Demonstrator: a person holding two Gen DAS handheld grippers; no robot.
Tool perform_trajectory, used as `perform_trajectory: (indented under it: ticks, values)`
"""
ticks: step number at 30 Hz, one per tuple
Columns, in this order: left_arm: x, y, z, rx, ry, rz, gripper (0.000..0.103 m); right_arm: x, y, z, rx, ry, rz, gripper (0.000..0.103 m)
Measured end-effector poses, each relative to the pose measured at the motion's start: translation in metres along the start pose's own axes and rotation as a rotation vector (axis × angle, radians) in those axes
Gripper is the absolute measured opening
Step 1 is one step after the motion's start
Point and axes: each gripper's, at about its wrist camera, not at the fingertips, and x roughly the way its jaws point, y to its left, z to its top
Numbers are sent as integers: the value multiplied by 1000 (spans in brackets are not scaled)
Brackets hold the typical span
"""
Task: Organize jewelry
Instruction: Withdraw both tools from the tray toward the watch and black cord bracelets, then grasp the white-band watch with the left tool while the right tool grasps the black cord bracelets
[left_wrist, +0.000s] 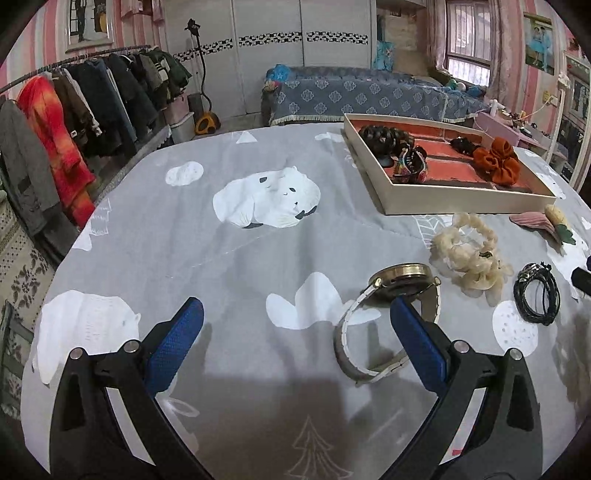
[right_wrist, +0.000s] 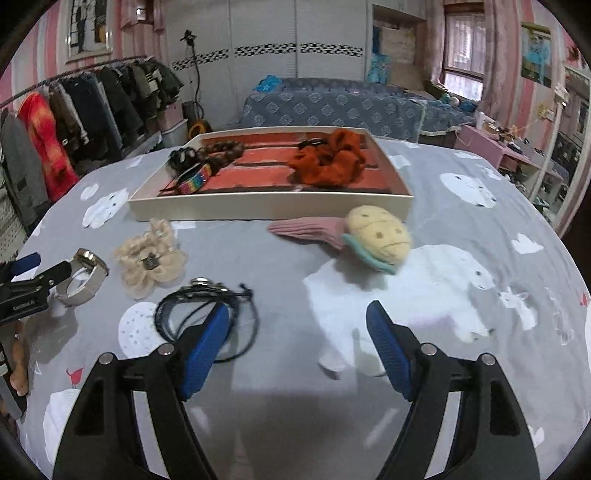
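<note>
Hovering over the grey bear-print worktop (left_wrist: 258, 258), the left gripper (left_wrist: 295, 332) has its blue fingers (left_wrist: 177, 343) spread wide with nothing between them. A watch (left_wrist: 391, 295) with a gold case and pale strap lies just beside the right finger, whose tip overlaps the strap in the left view; whether they touch cannot be told. Ahead and to the right of that finger sits a cream scrunchie (left_wrist: 469, 254), and further right a coil of black cords (left_wrist: 535, 295). A tray (left_wrist: 461, 201) with a red lining stands well ahead on the right, holding dark beads (left_wrist: 380, 136), a striped bracelet (left_wrist: 410, 166) and an orange scrunchie (left_wrist: 496, 160). The right gripper (right_wrist: 297, 339) also hangs above the worktop (right_wrist: 295, 424) with fingers (right_wrist: 389, 354) spread apart and empty. Its left finger overlaps the black cords (right_wrist: 236, 295) in the right view. Ahead of the gap, slightly right, lies a pink clip (right_wrist: 306, 229) with a yellow plush top (right_wrist: 380, 234), and beyond it the tray (right_wrist: 269, 206) with the orange scrunchie (right_wrist: 328, 162), beads (right_wrist: 218, 151) and striped bracelet (right_wrist: 195, 181). Far left of the fingers are the cream scrunchie (right_wrist: 151, 262), the watch (right_wrist: 83, 277) and the left gripper (right_wrist: 26, 280) next to it.
</note>
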Motion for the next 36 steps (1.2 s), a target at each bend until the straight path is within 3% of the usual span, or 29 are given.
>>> perform_trajectory:
  ticks: [4, 10, 16, 19, 23, 27, 36]
  values:
    - [4, -3, -2, 10, 12, 5, 97, 10, 9, -2, -20, 23, -10, 76]
    - [5, -4, -2, 17, 8, -8, 85, 26, 16, -5, -37, 78, -10, 75]
    - [9, -6, -3, 20, 33, -51, 56, 36, 20, -3, -51, 107, -9, 72]
    - [8, -10, -4, 40, 26, -60, 48, 38, 22, -2, -57, 109, 1, 64]
    - [5, -14, -5, 54, 14, -68, 44, 37, 25, -1, -61, 102, 17, 42]
    - [8, -15, -5, 61, 34, -93, 28, 37, 23, 0, -58, 98, 29, 31]
    - [14, -20, -5, 82, 70, -123, 16, 37, 22, 1, -54, 99, 55, 12]
